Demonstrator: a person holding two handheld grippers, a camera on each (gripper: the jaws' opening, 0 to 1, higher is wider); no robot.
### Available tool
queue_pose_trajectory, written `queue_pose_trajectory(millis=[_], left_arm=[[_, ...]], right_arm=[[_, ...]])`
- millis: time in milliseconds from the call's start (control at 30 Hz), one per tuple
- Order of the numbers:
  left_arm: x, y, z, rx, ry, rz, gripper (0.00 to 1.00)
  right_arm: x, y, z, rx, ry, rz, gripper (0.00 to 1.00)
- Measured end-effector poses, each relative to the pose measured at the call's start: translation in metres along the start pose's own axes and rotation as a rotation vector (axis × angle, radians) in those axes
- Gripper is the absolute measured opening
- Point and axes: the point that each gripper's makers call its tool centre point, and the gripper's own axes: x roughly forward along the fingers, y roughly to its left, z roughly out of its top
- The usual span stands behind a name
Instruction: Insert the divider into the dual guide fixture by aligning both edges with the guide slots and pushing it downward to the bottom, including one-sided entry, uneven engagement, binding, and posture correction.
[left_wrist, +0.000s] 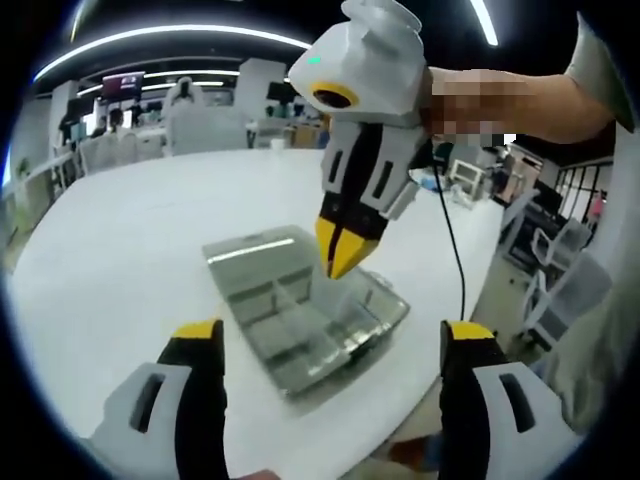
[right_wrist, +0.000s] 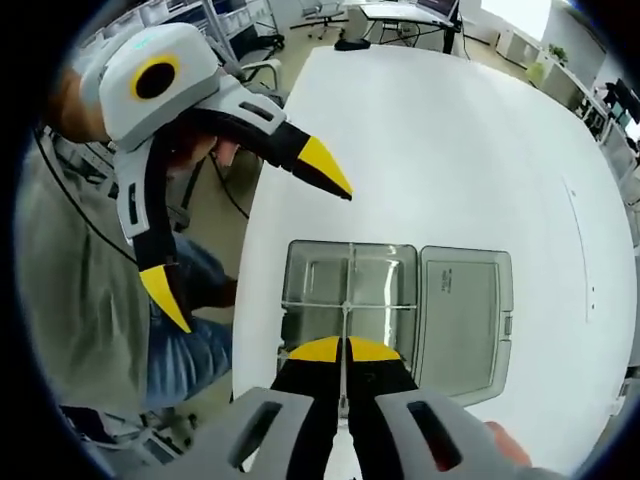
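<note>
Right claw (right_wrist: 343, 352) pinches the divider (right_wrist: 345, 322) above the fixture (right_wrist: 300, 262).

place: open-plan office | evidence: desks with monitors (left_wrist: 122, 85), office chairs (left_wrist: 560, 290), ceiling strip lights (left_wrist: 170, 40)
</note>
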Motion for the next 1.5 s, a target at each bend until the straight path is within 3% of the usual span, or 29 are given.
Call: queue_pose_trajectory(millis=[700,1367,1500], left_arm=[[0.0007,0.0013,0.0002,0.002,0.004,-0.003,0.87],[-0.0019,0.0031,-0.0021,-0.001,0.005,-0.002,0.86],[-0.0023,0.0028,-0.002,-0.002,0.004,-0.002,0.86]], right_arm=[[0.004,0.0025,0.0021,0.006,0.024,0.009,0.0],[0.0053,0.0041,0.0052,0.081,-0.056,0.001,0.0],[0.0075,0.0038,0.0036,0.033,-0.043,-0.008,0.0]])
